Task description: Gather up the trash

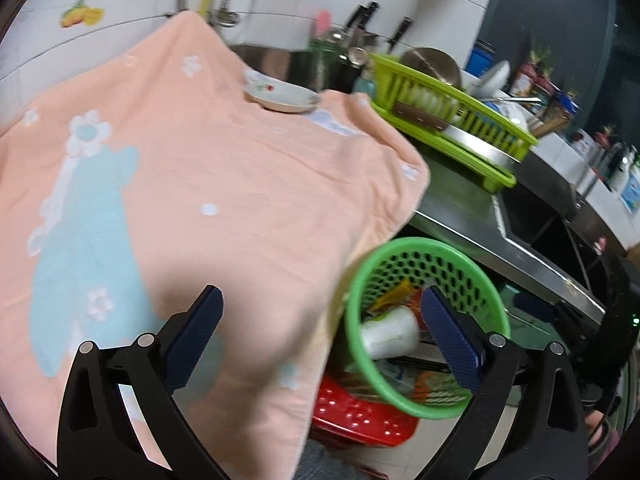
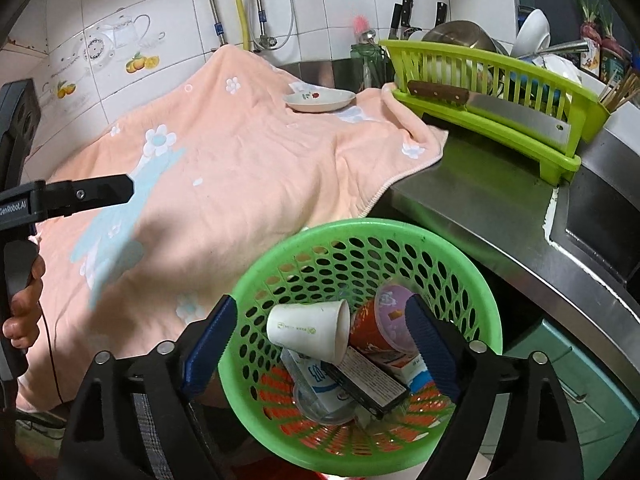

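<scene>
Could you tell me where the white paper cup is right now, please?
The white paper cup lies on its side inside the green basket, low in the right wrist view, resting on other trash beside an orange cup.

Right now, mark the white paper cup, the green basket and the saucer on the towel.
white paper cup (image 2: 306, 330), right wrist view, on its side wall.
green basket (image 2: 360, 226), right wrist view, on its far rim.
saucer (image 2: 320, 100), right wrist view, on its inner face.

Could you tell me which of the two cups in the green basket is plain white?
The paper cup lying on its side on top; the other, the orange cup, has a purple lid.
</scene>
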A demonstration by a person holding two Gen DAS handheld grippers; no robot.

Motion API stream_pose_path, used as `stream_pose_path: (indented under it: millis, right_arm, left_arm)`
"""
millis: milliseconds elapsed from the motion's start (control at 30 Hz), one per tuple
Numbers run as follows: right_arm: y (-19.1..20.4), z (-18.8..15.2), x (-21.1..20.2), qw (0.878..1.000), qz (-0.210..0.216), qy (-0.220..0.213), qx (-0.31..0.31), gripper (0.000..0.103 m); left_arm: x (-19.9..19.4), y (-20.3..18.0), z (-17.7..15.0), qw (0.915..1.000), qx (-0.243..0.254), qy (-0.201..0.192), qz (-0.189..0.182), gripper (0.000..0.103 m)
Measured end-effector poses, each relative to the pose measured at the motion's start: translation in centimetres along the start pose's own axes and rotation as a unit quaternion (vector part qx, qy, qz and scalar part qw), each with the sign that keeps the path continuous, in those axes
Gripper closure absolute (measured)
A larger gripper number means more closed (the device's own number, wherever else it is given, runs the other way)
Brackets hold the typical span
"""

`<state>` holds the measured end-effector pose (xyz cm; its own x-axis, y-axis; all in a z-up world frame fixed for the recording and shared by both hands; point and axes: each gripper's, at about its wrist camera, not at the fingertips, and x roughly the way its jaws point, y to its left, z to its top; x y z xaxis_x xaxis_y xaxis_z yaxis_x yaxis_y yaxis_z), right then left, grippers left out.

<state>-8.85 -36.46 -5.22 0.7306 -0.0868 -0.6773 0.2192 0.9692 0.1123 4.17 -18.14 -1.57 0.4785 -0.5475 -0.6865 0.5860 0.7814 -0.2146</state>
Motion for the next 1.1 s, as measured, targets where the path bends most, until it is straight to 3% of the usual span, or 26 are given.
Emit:
stream_pose_path:
  millis: [200, 700, 1100]
  right_arm:
    - [1.3, 0.5, -0.5, 1.0, -0.011, -0.012, -0.006, 0.014]
    - [3.5, 1.2, -1.9, 0.999, -0.021, -0.042, -0.012, 0.012]
    - [3.6, 0.5, -3.0, 0.998, -0.025, -0.052, -0.006, 0.011]
  left_arm:
    - [-2.0, 1.7, -0.7, 0.9978, -0.011, -0.028, 0.058, 0.005]
    - [-7.8, 3.1, -2.4, 0.9879, -0.03, -0.104, 0.111, 0.005]
    - [-9.0, 2.2, -3.6, 0.9834, -0.008, -0.117, 0.139, 0.005]
